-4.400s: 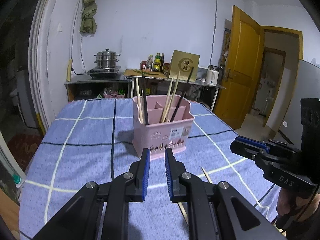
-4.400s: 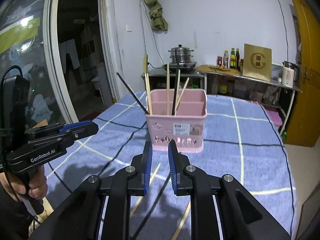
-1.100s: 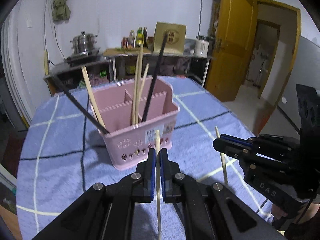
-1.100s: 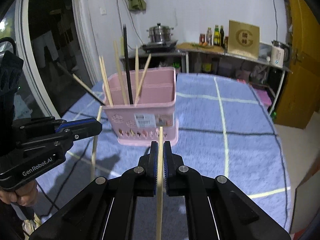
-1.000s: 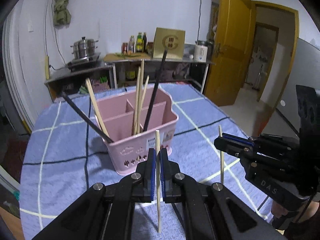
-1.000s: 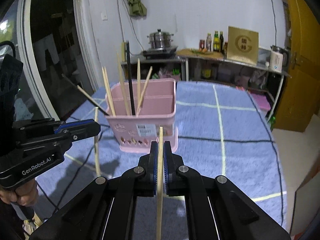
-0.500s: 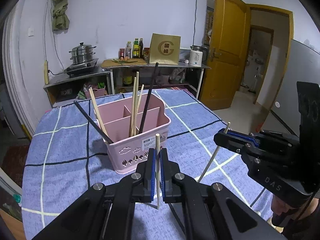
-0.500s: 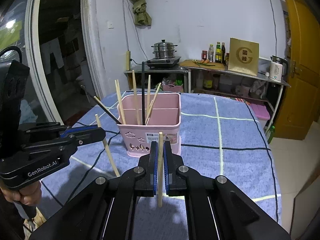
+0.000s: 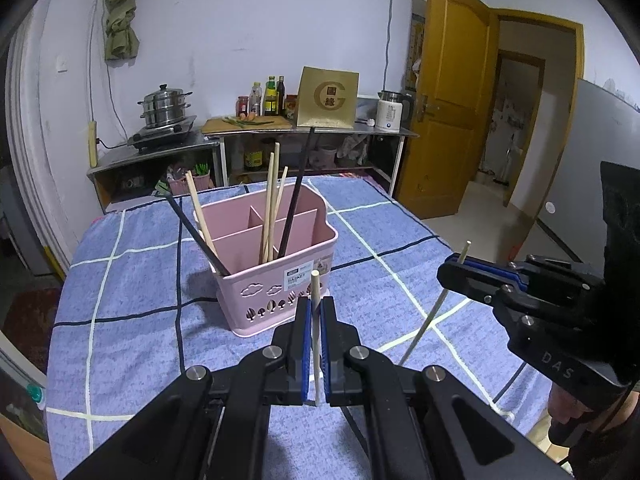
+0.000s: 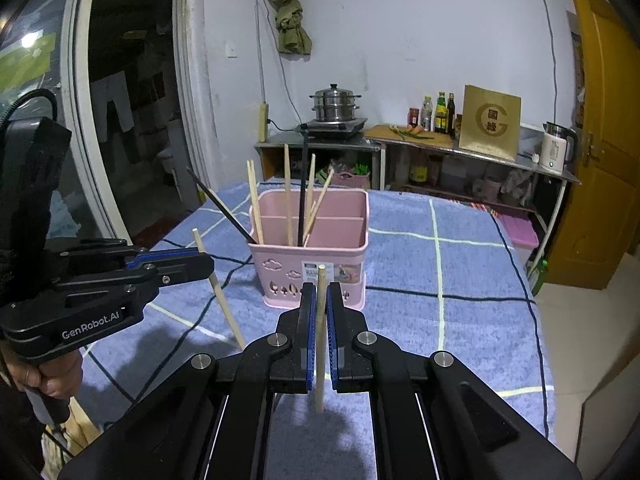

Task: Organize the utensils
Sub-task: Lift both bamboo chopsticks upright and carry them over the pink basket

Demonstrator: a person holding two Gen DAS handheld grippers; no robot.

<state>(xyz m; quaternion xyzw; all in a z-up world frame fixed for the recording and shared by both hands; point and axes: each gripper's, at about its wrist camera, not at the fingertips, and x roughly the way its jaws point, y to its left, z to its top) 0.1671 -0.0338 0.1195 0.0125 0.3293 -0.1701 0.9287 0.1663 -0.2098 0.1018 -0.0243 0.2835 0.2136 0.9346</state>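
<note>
A pink divided basket [image 9: 256, 292] [image 10: 276, 264] stands mid-table and holds several wooden chopsticks [image 9: 270, 200] and two black ones [image 9: 296, 196]. In the left wrist view my left gripper [image 9: 315, 312] is shut on a pale wooden chopstick [image 9: 315, 284] that stands nearly upright, just short of the basket's near wall. In the right wrist view my right gripper [image 10: 320, 300] is shut on a second wooden chopstick [image 10: 321, 276], also upright before the basket. Each view shows the other gripper from the side, the right gripper [image 9: 452, 270] and the left gripper [image 10: 200, 266], each with its chopstick slanting down.
A blue checked cloth [image 9: 132, 280] covers the table, whose edges fall away left and right. Behind stands a steel counter [image 9: 312, 130] with a stacked pot [image 9: 164, 108], bottles, a gold sign and a kettle. A yellow door [image 9: 452, 100] is at the right. A hand [image 10: 52, 380] grips the left handle.
Both grippers, open and empty 4.4 s ago, now each hold a chopstick. Over the last second both drew back and up from the basket, and the chopsticks seen side-on went from upright to slanted.
</note>
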